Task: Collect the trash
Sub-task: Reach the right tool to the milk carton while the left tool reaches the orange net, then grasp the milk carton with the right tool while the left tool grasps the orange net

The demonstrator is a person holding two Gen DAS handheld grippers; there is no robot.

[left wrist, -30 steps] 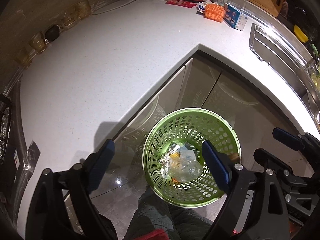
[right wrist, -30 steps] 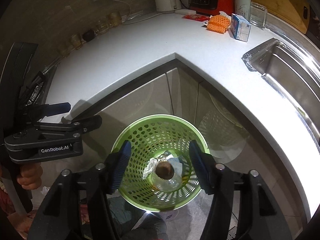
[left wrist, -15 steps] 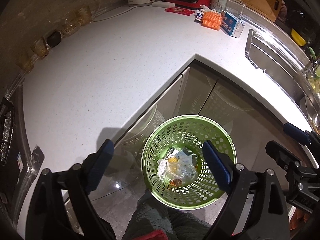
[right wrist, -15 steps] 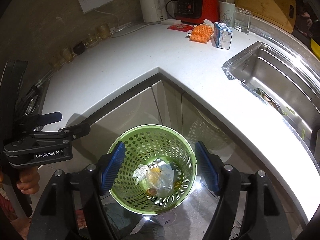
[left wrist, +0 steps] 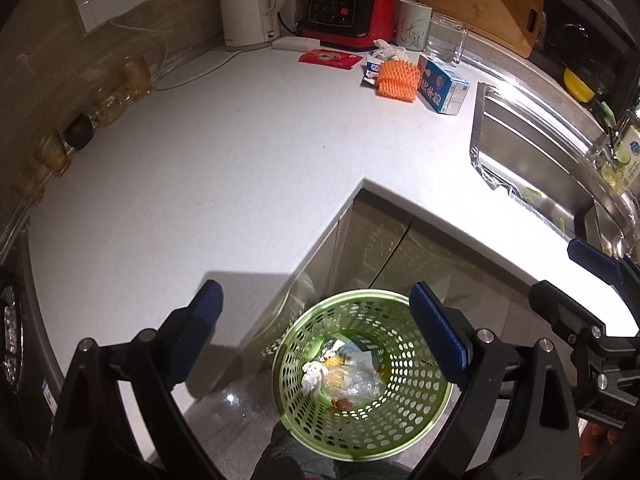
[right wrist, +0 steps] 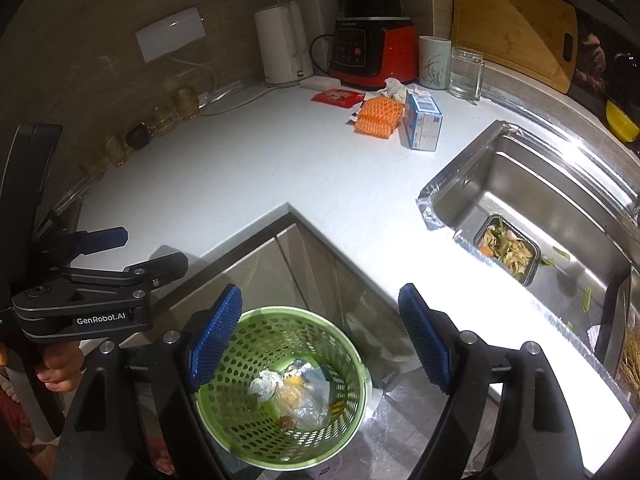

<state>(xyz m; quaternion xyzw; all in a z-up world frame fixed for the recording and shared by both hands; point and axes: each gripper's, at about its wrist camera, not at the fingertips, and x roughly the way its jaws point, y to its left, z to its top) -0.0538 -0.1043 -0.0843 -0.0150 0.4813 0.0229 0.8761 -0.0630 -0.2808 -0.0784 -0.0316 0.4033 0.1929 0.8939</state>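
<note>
A green perforated basket [left wrist: 420, 420] stands on the floor below the counter corner and holds crumpled foil, paper and a clear bag [left wrist: 348, 378]; it also shows in the right wrist view [right wrist: 352, 364]. My left gripper [left wrist: 316, 332] is open and empty above the basket. My right gripper [right wrist: 320, 336] is open and empty above it too. On the far counter lie an orange net [left wrist: 396, 78], a blue-white carton [left wrist: 442, 88], a red packet [left wrist: 330, 58] and crumpled paper [left wrist: 386, 50].
White L-shaped counter [left wrist: 200, 168] with kettle [left wrist: 248, 4], red blender base [left wrist: 346, 12], mug, glass jar and small glasses along the wall. Steel sink [right wrist: 540, 208] at right holds a container of food scraps [right wrist: 506, 250]. Cabinet doors stand behind the basket.
Both grippers have risen and pulled back from the basket, which now looks smaller. A brown item seen between the right fingers a second ago now lies in the basket.
</note>
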